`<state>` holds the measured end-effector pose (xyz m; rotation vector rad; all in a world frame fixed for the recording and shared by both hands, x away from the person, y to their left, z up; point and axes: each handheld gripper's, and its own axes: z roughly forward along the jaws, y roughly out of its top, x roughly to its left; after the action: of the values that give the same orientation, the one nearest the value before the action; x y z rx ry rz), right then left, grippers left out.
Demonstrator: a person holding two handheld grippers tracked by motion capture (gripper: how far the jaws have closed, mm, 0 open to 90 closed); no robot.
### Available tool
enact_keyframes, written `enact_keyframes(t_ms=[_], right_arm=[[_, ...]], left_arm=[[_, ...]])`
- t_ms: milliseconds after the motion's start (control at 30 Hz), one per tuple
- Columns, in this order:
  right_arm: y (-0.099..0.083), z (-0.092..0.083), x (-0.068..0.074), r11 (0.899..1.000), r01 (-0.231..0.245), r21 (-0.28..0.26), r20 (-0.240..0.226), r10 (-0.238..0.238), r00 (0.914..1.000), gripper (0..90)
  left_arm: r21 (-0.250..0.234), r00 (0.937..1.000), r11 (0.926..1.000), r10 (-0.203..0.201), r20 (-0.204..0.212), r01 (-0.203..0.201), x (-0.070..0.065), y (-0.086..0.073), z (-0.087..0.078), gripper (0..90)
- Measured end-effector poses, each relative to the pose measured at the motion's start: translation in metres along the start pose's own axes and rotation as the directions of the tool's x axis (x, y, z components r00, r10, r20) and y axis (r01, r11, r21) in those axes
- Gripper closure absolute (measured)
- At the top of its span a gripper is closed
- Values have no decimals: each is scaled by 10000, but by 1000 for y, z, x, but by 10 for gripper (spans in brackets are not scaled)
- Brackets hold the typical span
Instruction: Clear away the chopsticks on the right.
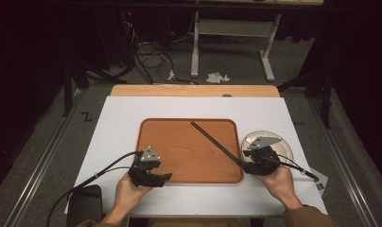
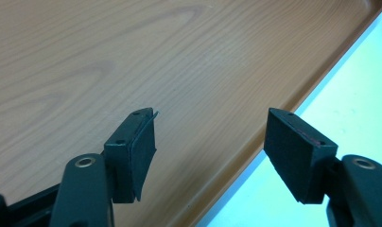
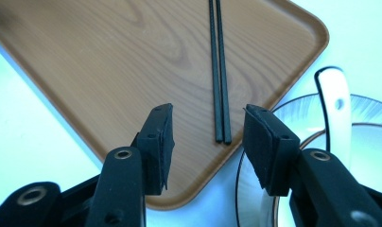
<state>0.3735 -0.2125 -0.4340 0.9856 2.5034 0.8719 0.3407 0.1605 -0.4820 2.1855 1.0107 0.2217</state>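
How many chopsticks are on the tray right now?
2. Both chopsticks lie side by side on the wooden tray, running diagonally toward its right edge, their near ends between the open jaws of the right gripper.

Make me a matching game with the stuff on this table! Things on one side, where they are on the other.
Things:
1. chopsticks
2. white spoon
3. plate
4. left gripper

Places or states:
A. in the plate
B. open over the tray's near edge
C. lying on the tray
D. on the white mat, right of the tray

Pairs: 1-C, 2-A, 3-D, 4-B
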Motion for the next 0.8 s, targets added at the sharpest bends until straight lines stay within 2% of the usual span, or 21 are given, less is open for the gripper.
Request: enact_keyframes(t_ms=[167, 300, 467, 800], right_arm=[[-8, -3, 2, 9999, -56, 86, -118, 57, 9999, 532], [-15, -3, 6, 9998, 126, 136, -296, -122, 9995, 534], [-25, 4, 8, 9990, 60, 449, -441, -40, 9990, 525], [-30, 15, 14, 9946, 497, 906, -420, -460, 9981, 538]], left_arm=[[0, 10000, 10000, -15, 26, 15, 0, 0, 0, 344], [-21, 10000, 10000, -12, 22, 12, 0, 0, 0, 344], [-80, 10000, 10000, -4, 27, 5, 0, 0, -1, 344], [-92, 10000, 10000, 11, 26, -11, 0, 0, -2, 344]])
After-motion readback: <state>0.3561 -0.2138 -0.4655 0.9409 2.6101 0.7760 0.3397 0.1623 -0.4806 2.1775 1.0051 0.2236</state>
